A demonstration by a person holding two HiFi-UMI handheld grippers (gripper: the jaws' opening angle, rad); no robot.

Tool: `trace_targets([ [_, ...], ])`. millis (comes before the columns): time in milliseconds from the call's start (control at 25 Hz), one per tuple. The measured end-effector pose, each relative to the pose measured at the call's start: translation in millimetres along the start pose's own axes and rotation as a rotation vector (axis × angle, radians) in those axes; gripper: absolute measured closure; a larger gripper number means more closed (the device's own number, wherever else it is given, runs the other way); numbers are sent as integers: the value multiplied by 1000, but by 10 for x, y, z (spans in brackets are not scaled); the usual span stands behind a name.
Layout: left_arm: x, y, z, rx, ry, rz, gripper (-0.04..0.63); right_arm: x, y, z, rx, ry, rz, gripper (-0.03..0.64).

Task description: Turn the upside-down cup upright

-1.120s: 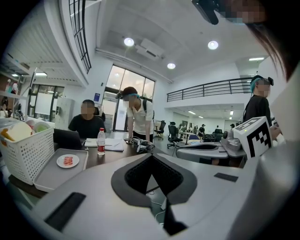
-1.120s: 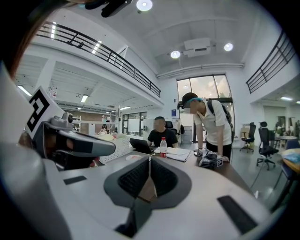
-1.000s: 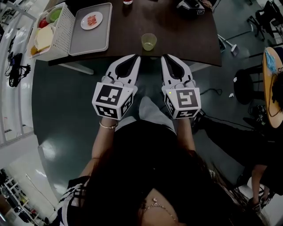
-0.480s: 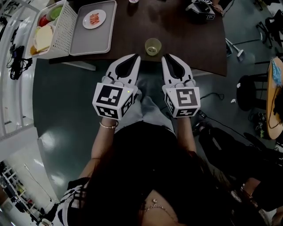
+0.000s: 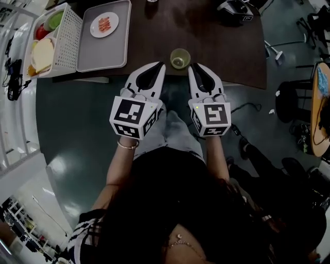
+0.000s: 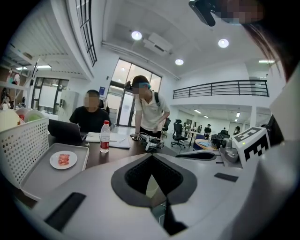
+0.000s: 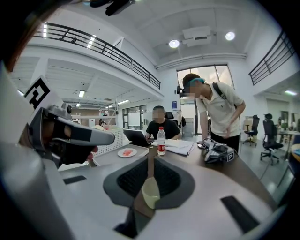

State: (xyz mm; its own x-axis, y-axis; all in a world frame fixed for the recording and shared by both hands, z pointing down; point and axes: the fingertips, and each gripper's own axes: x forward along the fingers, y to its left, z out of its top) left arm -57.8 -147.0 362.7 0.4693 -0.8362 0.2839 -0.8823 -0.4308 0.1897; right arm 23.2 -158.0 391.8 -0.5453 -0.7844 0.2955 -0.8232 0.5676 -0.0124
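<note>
A pale green translucent cup [image 5: 180, 58] stands on the dark table [image 5: 216, 46] close to its front edge; I cannot tell which way up it is. My left gripper [image 5: 160, 65] is shut and empty, its tips just left of the cup and short of it. My right gripper [image 5: 191, 66] is also shut and empty, just right of the cup. The two grippers lie side by side over the person's lap. In the left gripper view the cup [image 6: 151, 190] shows blurred behind the closed left gripper [image 6: 151, 157]. In the right gripper view the cup [image 7: 151, 193] sits low behind the right gripper [image 7: 150, 160].
A grey tray [image 5: 103, 49] carries a white plate of red food [image 5: 104, 24] at the table's left, beside a white basket [image 5: 64, 36] of food. A black device [image 5: 234, 9] lies far right. A water bottle [image 6: 105, 136], a laptop and two people are across the table.
Both grippers have moved forward toward the table edge, so the cup now lies close between their tips. Both stayed shut.
</note>
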Motion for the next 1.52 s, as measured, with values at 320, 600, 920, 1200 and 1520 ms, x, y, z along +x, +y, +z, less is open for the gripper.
trace_targets([
  [320, 139, 151, -54, -21, 19, -18, 592, 251, -18, -246, 25, 56, 4, 478],
  [600, 236, 258, -134, -39, 42, -19, 592, 432, -71, -464, 45, 108, 0, 398],
  [920, 278, 364, -249, -58, 69, -8, 592, 652, -79, -776, 49, 175, 4, 323],
  [1200, 269, 434, -335, -68, 86, 2, 592, 750, -89, -937, 37, 213, -7, 299],
  [1520, 248, 465, -406, -72, 103, 6, 592, 845, -84, -1105, 23, 243, -16, 262],
])
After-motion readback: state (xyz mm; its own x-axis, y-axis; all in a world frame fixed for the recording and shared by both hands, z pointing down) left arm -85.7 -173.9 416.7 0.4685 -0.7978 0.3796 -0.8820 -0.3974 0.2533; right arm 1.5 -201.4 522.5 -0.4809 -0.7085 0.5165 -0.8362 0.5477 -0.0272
